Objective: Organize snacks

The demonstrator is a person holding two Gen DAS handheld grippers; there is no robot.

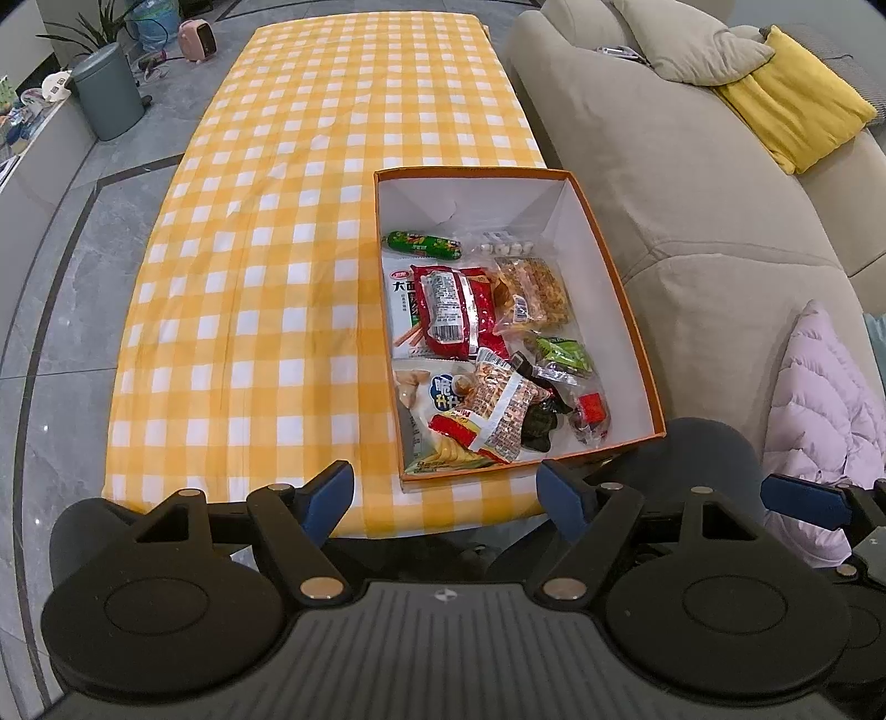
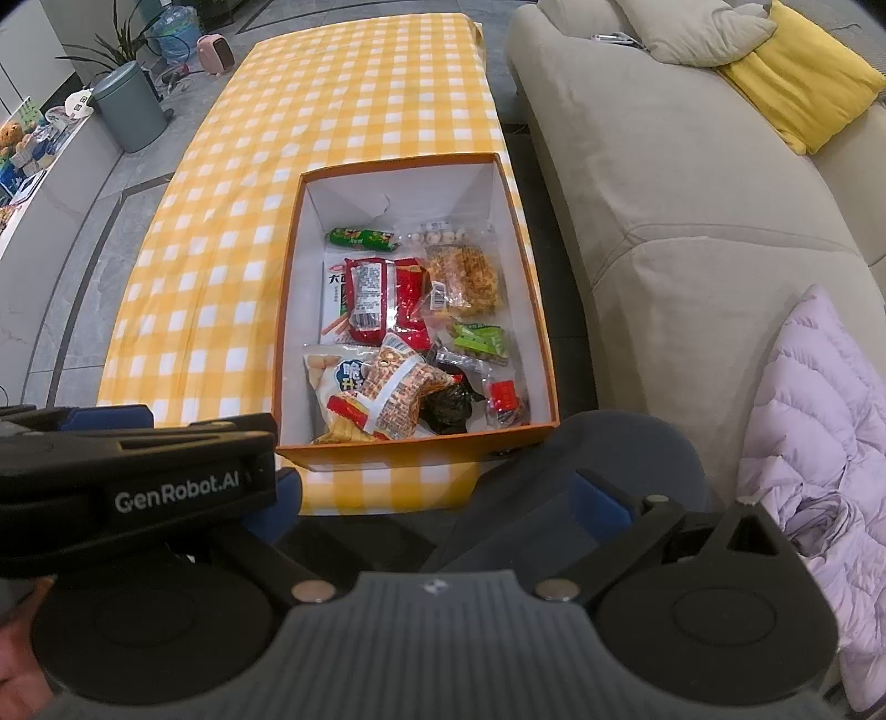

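Observation:
An orange box (image 1: 620, 288) with a white inside sits on the yellow checked tablecloth (image 1: 266, 277), near the table's front right corner. Several snack packets lie in it: a green sausage (image 1: 423, 245), a red packet (image 1: 454, 310), a yellow crispy snack (image 1: 534, 288), a green pea packet (image 1: 565, 354) and an orange-and-white bag (image 1: 501, 410). My left gripper (image 1: 448, 498) is open and empty, short of the box's near wall. My right gripper (image 2: 443, 504) is also open and empty, just before the same box (image 2: 542, 343). The left gripper (image 2: 138, 471) shows at its left.
A beige sofa (image 1: 692, 183) with a yellow cushion (image 1: 797, 111) runs along the table's right side, and a lilac padded jacket (image 2: 819, 421) lies on it. A grey-green bin (image 1: 108, 91), a pink heater (image 1: 196, 39) and a plant stand on the floor at far left.

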